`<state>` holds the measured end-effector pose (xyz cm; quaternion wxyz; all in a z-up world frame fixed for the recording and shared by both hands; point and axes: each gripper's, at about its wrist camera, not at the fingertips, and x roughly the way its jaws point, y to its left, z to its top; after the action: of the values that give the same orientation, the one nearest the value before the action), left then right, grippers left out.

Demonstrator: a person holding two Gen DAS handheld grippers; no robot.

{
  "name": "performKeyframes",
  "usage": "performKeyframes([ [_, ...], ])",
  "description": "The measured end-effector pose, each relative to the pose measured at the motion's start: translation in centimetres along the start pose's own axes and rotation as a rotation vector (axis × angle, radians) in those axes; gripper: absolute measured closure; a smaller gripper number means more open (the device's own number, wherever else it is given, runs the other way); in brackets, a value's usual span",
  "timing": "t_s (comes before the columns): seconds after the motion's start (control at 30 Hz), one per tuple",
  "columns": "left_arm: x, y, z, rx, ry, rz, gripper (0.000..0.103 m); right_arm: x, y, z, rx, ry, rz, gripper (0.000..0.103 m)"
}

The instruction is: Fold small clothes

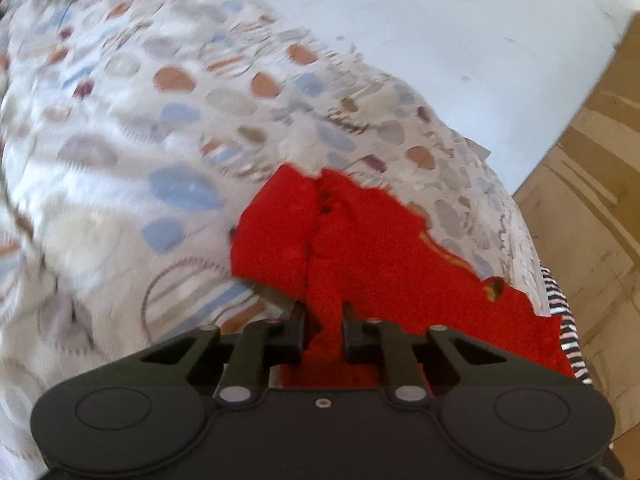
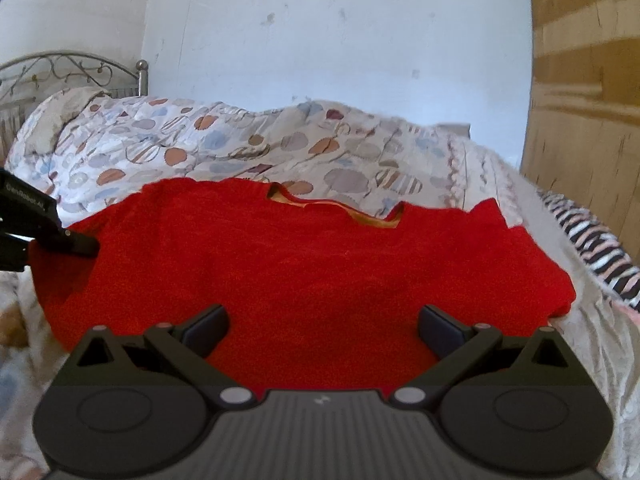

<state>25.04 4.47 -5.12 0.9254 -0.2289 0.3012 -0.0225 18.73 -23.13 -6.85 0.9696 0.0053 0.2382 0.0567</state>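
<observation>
A red knitted sweater (image 2: 304, 264) lies spread on the patterned bedspread (image 2: 192, 152), neckline toward the wall. My left gripper (image 1: 324, 320) is shut on a fold of the red sweater (image 1: 360, 240) at its left side; it also shows at the left edge of the right wrist view (image 2: 78, 242). My right gripper (image 2: 322, 330) is open, its fingers wide apart just above the sweater's near hem, holding nothing.
A black-and-white striped garment (image 2: 596, 240) lies at the bed's right edge. A metal headboard (image 2: 72, 66) stands at the far left. A white wall (image 2: 340, 32) is behind the bed and a wooden wardrobe (image 2: 584, 80) is at the right.
</observation>
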Motion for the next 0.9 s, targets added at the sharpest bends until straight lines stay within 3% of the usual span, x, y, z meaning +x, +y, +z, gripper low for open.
performKeyframes([
  [0.13,-1.1,-3.6,1.5,0.113,-0.037,-0.026,0.088,-2.2,-1.7,0.6,0.014,-0.028,-0.047,0.000],
  [0.3,-2.2,-10.9,2.3,0.290,-0.069,-0.080,0.089,-5.3,-5.4,0.8,0.027,-0.069,-0.144,0.000],
  [0.53,-1.7,-22.1,-3.1,0.580,-0.009,-0.217,0.091,-8.1,-12.2,-0.9,0.160,-0.051,-0.334,0.000],
  [0.67,-0.6,-24.2,-7.5,0.662,0.091,-0.281,0.091,-8.6,-15.4,-2.9,0.242,-0.004,-0.418,0.000],
  [0.77,-0.3,-24.0,-9.8,0.732,0.116,-0.265,0.090,-8.6,-17.1,-4.0,0.279,0.026,-0.433,0.000],
  [0.87,-0.5,-23.6,-10.0,0.775,0.112,-0.262,0.084,-8.4,-17.9,-4.6,0.289,0.033,-0.421,0.000],
  [0.9,-0.5,-23.6,-9.6,0.774,0.120,-0.278,0.077,-8.2,-18.1,-4.7,0.294,0.033,-0.413,0.000],
])
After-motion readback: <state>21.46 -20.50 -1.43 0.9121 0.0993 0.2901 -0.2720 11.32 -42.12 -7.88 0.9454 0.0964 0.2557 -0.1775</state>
